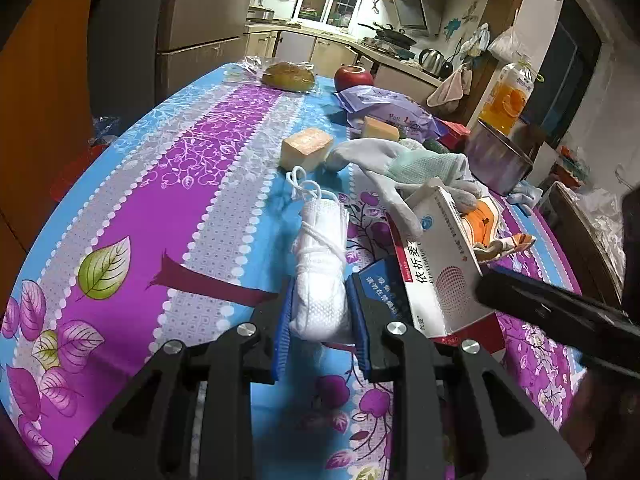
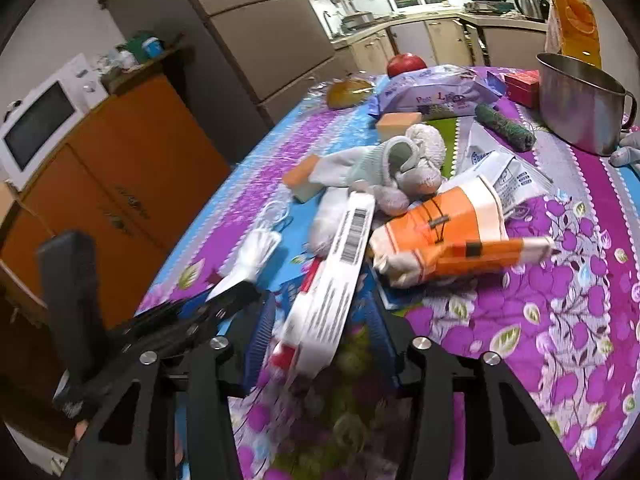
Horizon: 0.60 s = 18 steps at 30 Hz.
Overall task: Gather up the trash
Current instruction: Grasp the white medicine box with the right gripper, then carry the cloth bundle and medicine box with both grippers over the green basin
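Gloves (image 1: 404, 168), sponges (image 1: 306, 148) crowd the medicine box (image 1: 444, 256).

Home kitchen: fridge (image 2: 256, 36), microwave (image 2: 44, 116), prob. hood (image 1: 412, 10)

left hand-held gripper (image 1: 320, 312) clamping white mask (image 1: 320, 280), floral tablecloth (image 1: 160, 200)

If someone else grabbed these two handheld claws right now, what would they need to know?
Left gripper: jaws shut on the rolled white mask, low over the table.
Right gripper: jaws around the white medicine box; contact is blurred, so the grip is unsure.
Still on the table: orange wrapper, grey gloves, purple packet, sponges, apple, steel pot.
Done: nothing visibly binned. No bin in view.
Left: carry off both items, then clear the remaining litter.
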Motion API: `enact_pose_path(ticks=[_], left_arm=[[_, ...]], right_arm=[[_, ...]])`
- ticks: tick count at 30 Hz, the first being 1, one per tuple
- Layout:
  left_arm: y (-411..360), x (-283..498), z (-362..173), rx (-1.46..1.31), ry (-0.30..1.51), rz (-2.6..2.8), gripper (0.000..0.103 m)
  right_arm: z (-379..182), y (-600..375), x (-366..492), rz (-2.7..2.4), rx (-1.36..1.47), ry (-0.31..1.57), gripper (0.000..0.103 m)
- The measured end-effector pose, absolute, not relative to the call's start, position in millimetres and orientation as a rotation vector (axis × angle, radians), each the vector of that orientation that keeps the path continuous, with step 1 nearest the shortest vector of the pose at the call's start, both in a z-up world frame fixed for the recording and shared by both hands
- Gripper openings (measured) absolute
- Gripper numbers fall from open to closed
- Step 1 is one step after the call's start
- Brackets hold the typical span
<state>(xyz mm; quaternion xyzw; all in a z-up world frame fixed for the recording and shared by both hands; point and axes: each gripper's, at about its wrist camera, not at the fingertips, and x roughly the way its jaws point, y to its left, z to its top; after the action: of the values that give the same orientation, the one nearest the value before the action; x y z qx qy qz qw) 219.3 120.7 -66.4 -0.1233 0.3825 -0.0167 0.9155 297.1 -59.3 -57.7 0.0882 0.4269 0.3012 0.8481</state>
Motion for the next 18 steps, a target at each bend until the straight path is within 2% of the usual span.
enact_pose_path(ticks=[5, 7, 10, 18], left_arm=[[119, 218, -66, -0.235, 0.778, -0.020, 0.025], [118, 216, -65, -0.228, 0.771, -0.014, 0.025], [118, 213, -63, -0.220, 0.763, -0.008, 0.025], [108, 182, -36, -0.162, 0.657, 0.049, 0.025]], right_arm=[[-70, -48, 312, 0.608, 0.169, 0.925, 0.040], [-75, -45, 312, 0.598, 0.153, 0.932, 0.025], [-76, -45, 307, 0.581, 0.139, 0.902, 0.018], [-30, -52, 239, 0.472, -0.013, 0.607, 0.018]])
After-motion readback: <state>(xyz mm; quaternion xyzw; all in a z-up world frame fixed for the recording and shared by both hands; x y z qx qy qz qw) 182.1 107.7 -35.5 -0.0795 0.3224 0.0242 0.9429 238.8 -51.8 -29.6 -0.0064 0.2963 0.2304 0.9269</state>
